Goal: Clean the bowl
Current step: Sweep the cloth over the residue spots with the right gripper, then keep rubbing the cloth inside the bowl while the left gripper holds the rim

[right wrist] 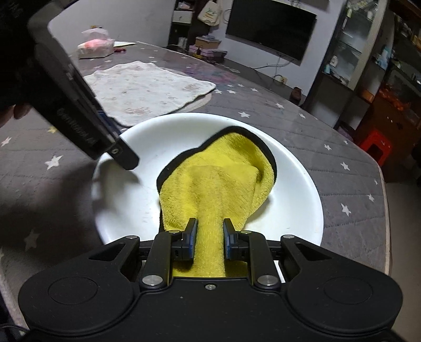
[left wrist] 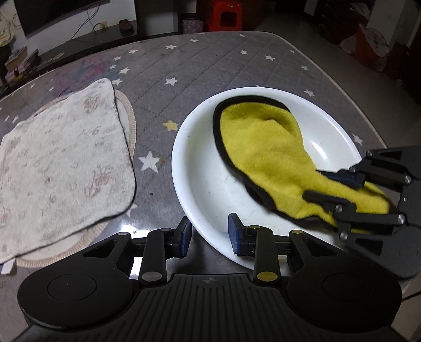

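Note:
A white bowl sits on the grey star-patterned table; it also shows in the right wrist view. A yellow cloth with a black edge lies inside it. My right gripper is shut on the cloth and holds its bunched end over the bowl's near rim; it shows from the side in the left wrist view. My left gripper straddles the bowl's near rim, its jaws apart with the rim between them, not visibly pinching it. It shows at upper left in the right wrist view.
A folded pale printed towel lies on a round mat left of the bowl. A tissue pack sits at the table's far side. A red stool stands beyond the table.

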